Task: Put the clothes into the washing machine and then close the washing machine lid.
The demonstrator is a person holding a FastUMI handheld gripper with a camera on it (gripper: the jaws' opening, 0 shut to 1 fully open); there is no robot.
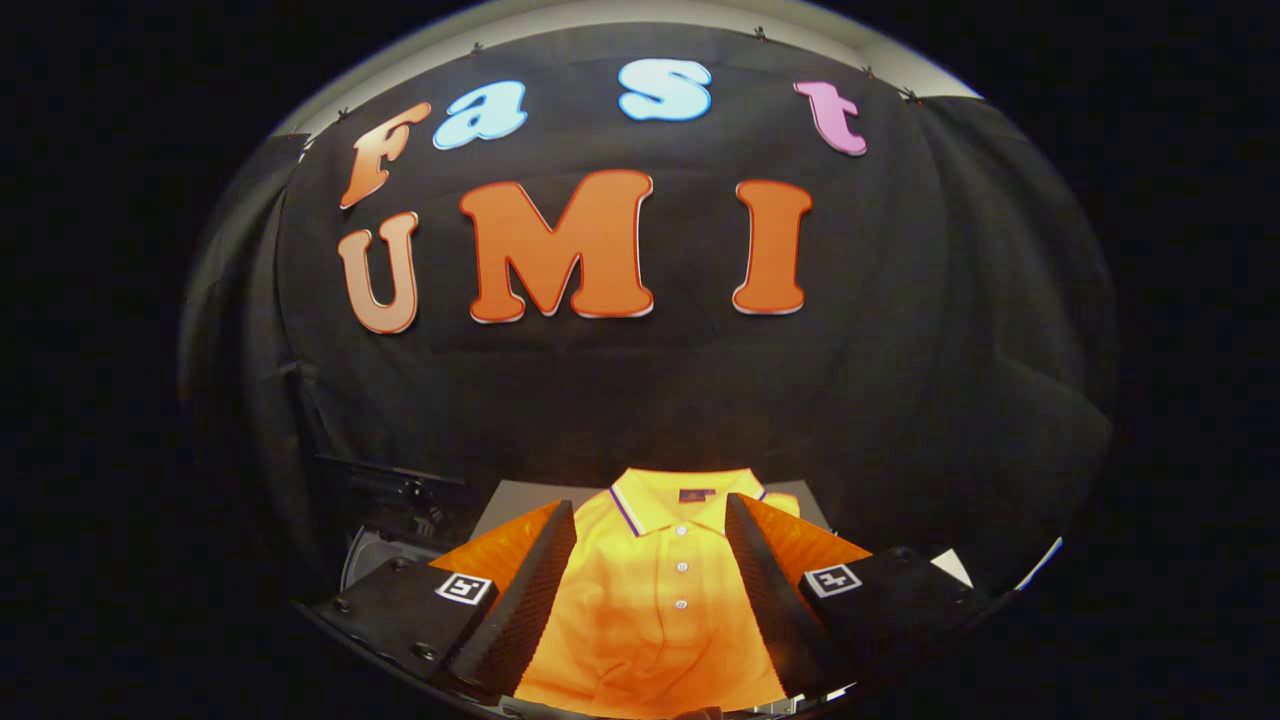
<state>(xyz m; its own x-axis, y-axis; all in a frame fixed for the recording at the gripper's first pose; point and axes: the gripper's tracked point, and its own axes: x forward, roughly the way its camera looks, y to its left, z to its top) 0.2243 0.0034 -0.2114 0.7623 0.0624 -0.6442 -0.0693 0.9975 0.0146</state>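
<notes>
Gripper view has my gripper [650, 590] poised over a yellow polo shirt [655, 620], with the two fingers spread wide apart and nothing pinched between them. The shirt lies flat on a pale table [500, 500], front up, its collar [680, 510] pointing away from me toward the black cloth wall and its row of white buttons [682, 567] running down the gap between my fingers. Both fingers stand over the cloth on either side of the placket, and I cannot tell whether their tips touch the fabric or hang just above it. Off to the left, beyond my left finger, a dark machine with a round rim [375, 550] sits beside the table; I take that for the washing machine, though it is too dim to see whether the lid is up. I judge that I am at the very first step: the shirt is not yet picked up, and nothing has gone into the drum. The next move calls for lowering the fingers onto the chest of the shirt and closing them so they gather a good fold, not a single thin layer that could slip free. After that comes the lift and the carry leftward to the machine, with the hanging sleeves and hem kept clear of the table edge.
</notes>
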